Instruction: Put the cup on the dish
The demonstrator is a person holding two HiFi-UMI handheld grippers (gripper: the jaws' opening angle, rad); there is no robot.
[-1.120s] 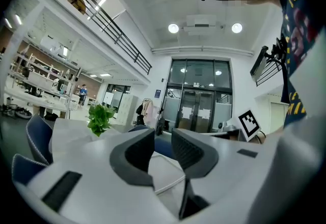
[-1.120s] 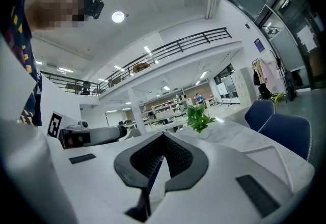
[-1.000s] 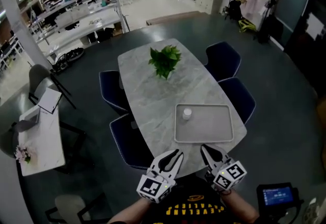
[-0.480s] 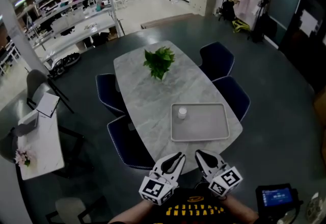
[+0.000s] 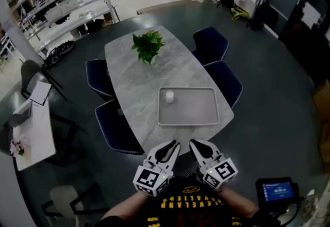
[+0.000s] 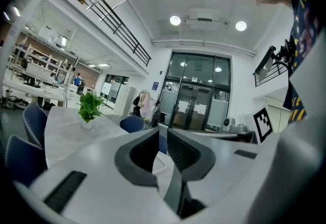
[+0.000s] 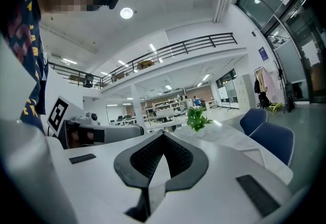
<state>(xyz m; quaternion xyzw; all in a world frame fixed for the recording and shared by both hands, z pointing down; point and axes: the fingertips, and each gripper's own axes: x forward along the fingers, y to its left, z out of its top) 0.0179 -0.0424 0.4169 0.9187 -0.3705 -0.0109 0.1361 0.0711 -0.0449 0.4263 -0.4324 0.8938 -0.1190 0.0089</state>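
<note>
A small white cup (image 5: 169,96) stands upright in the far left corner of a grey rectangular tray (image 5: 201,112), the dish, at the near end of a marble table (image 5: 136,79). My left gripper (image 5: 174,144) and right gripper (image 5: 193,143) hang side by side just short of the table's near edge, well apart from the cup. Both point level toward the table. In the left gripper view the left gripper (image 6: 163,134) is shut with nothing in it, and a tray corner (image 6: 159,166) shows past the jaws. The right gripper (image 7: 163,134) has its tips touching, also empty.
A potted green plant (image 5: 147,45) stands at mid-table beyond the tray. Blue chairs flank the table: two on the left (image 5: 111,128) and two on the right (image 5: 211,45). A small screen device (image 5: 276,190) sits at lower right, and a white side table (image 5: 31,135) stands at far left.
In the head view the table, tray and cup have slid up and to the left. Both grippers sit a little higher and closer together, still empty.
</note>
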